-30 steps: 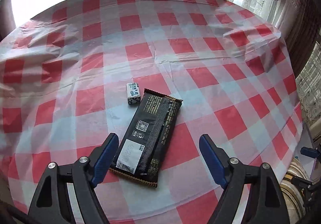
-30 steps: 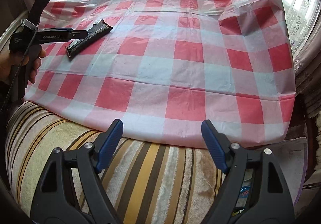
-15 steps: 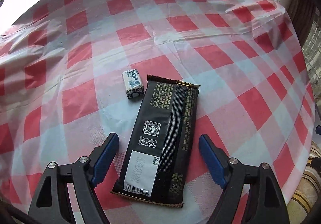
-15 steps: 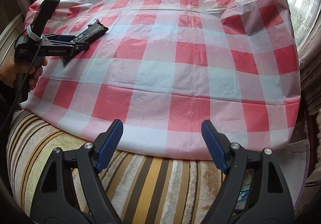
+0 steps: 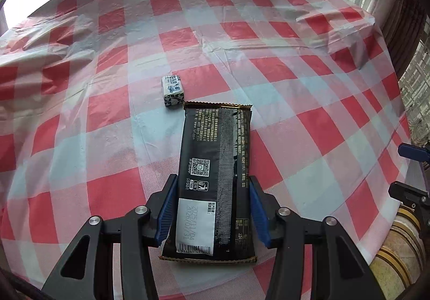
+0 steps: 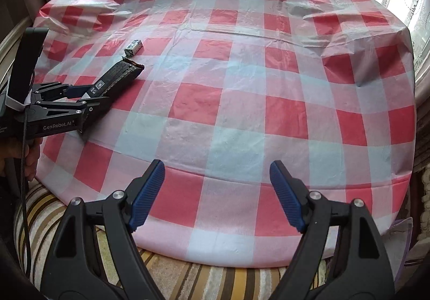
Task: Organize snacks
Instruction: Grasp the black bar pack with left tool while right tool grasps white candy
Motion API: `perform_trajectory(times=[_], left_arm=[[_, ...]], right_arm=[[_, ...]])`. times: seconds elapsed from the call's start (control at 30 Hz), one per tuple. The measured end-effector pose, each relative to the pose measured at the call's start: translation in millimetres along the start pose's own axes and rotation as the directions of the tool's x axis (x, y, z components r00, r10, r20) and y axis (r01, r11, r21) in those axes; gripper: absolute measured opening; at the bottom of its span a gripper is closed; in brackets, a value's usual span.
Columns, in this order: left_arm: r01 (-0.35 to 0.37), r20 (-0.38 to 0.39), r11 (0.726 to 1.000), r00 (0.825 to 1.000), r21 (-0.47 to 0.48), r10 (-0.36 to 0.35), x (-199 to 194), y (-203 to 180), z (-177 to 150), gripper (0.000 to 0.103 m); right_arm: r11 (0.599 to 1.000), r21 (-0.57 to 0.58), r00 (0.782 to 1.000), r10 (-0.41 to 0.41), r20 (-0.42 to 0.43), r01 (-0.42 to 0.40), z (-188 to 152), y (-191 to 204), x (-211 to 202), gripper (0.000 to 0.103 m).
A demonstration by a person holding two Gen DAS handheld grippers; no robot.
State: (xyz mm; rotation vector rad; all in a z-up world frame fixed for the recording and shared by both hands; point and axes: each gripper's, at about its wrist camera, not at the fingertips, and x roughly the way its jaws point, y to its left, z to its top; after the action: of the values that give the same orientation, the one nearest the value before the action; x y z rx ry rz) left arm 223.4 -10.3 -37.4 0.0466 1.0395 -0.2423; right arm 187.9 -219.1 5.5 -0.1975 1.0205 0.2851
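A: Two snacks lie on the round desk with the red-and-white checked plastic cloth [image 5: 268, 39]: a long flat black foil snack packet [image 5: 217, 165] and a small white-and-blue wrapped candy block [image 5: 172, 90].

B: Where is the candy block relative to the black packet?

A: Just beside the packet's far left corner, near it but, I think, not touching.

B: And the tongs?

A: The left tongs [image 5: 213, 208] straddle the near end of the packet. The jaws are closing at this moment, and the blue pads [image 5: 168, 208] stand against the two long edges. I judge they already press on it.

B: How does the long axis run?

A: Straight away from the left tongs, along the line they point, so the squeeze goes across the narrow width. In the right wrist view the far end of the packet looks a little raised from the cloth.

B: The right tongs [image 6: 217, 192]?

A: Released, jaws wide, nothing between them. They hover over the near rim of the desk, well apart from the packet, so the left hand is clearly the nearer one.

B: Next?

A: Probably to lift the packet; the grip sits at one end, so the far end may droop.
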Motion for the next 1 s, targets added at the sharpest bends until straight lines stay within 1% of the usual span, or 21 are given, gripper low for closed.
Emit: perform_trajectory(times=[0.07,0.17,0.23,0.3,0.4,0.53,0.6,0.73,0.83,0.9,1.0], left_arm=[[-0.002,0.004,0.999,1.0,-0.038,0.002,-5,3,-8,0.051],[-0.023,0.005,0.994,1.0,-0.107,0.024,-11,12,-18,0.051],[-0.04,0.007,0.987,0.999,-0.154,0.042,-14,21,-22,0.051],[-0.037,0.017,0.979,0.999,-0.203,0.041,-17,31,-24,0.051],[-0.073,0.026,0.96,0.996,-0.269,0.083,-18,45,-27,0.051],[-0.09,0.052,0.935,0.992,-0.342,0.115,-21,62,-30,0.051],[-0.085,0.065,0.927,0.991,-0.365,0.117,-21,67,-30,0.051],[-0.084,0.074,0.925,0.99,-0.37,0.12,-21,69,-30,0.051],[-0.05,0.096,0.916,0.991,-0.397,0.095,-21,76,-32,0.051],[-0.022,0.114,0.907,0.99,-0.42,0.077,-22,81,-33,0.051],[-0.013,0.126,0.903,0.989,-0.43,0.074,-23,82,-34,0.051]], right_arm=[[0.999,-0.048,1.0,0.002,0.022,-0.001,15,7,7,0.082],[0.991,-0.134,0.999,0.017,0.042,-0.011,41,19,21,0.082],[0.982,-0.189,0.998,0.019,0.053,-0.008,58,29,33,0.082],[0.967,-0.253,0.998,0.012,0.067,0.005,75,41,46,0.082],[0.934,-0.358,0.996,0.028,0.09,0.007,95,60,62,0.082],[0.875,-0.483,0.992,0.078,0.097,-0.021,112,87,83,0.082],[0.843,-0.536,0.991,0.095,0.091,-0.032,118,99,94,0.082],[0.799,-0.6,0.991,0.107,0.077,-0.04,129,115,111,0.082],[0.773,-0.632,0.99,0.125,0.063,-0.057,138,122,121,0.082],[0.772,-0.632,0.989,0.134,0.056,-0.069,146,122,127,0.082],[0.78,-0.616,0.986,0.166,0.03,-0.113,157,123,135,0.082]])
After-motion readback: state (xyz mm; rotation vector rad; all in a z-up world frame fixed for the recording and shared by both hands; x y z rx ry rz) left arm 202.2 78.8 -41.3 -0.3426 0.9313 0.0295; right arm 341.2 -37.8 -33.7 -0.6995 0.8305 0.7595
